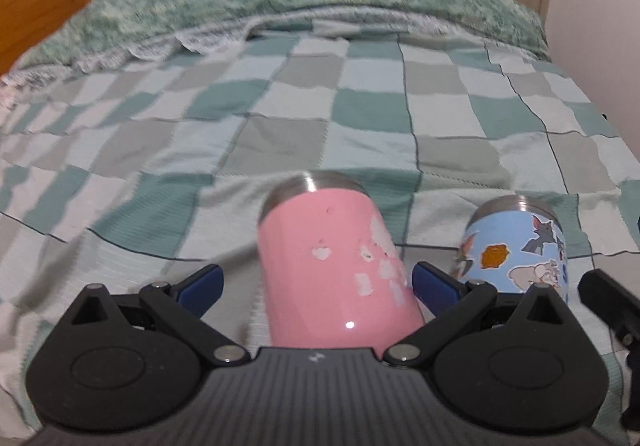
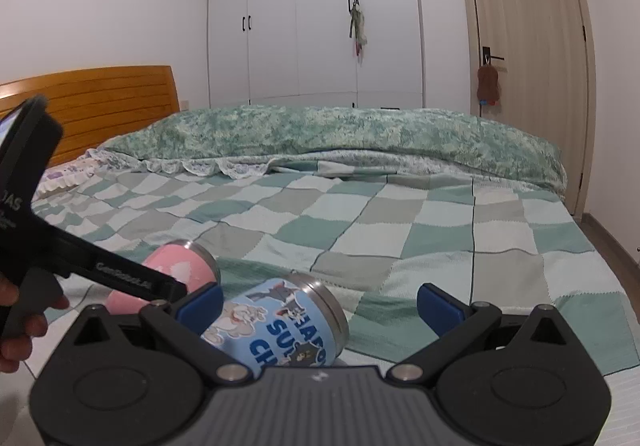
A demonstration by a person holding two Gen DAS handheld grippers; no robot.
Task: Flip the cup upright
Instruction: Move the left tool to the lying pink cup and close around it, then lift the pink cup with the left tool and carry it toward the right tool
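Your left gripper (image 1: 316, 282) is spread wide around the pink cup (image 1: 336, 270), blue pads on either side of the body. The right pad looks at or just beside the cup wall; the left pad stands clearly apart from it. No pinch.

In the left wrist view the pink cup points away from the camera, steel rim (image 1: 320, 182) at the far end, body tilted slightly right. It lies on the checkered bedspread (image 1: 280, 118). Its paint is chipped in white patches on the right side.

The blue cartoon cup (image 1: 516, 250) sits just beside the pink cup, to its right, also steel rim at the far end. The two look close; I can't tell whether they touch.

Your right gripper (image 2: 318, 304) is also spread wide. The blue cartoon cup (image 2: 280, 322) lies on its side between the fingers, nearer the left pad (image 2: 200, 306), which it touches or nearly touches. The right pad is well apart from it. The steel end points up and right, lettering on the wall reads upside down.

In the right wrist view, the pink cup (image 2: 180, 274) lies on its side behind the left gripper's black arm (image 2: 120, 270), which crosses over it. Your left hand (image 2: 24, 322) shows at the left edge.

Green fluffy blanket (image 2: 320, 134) runs along the far edge of the bed.
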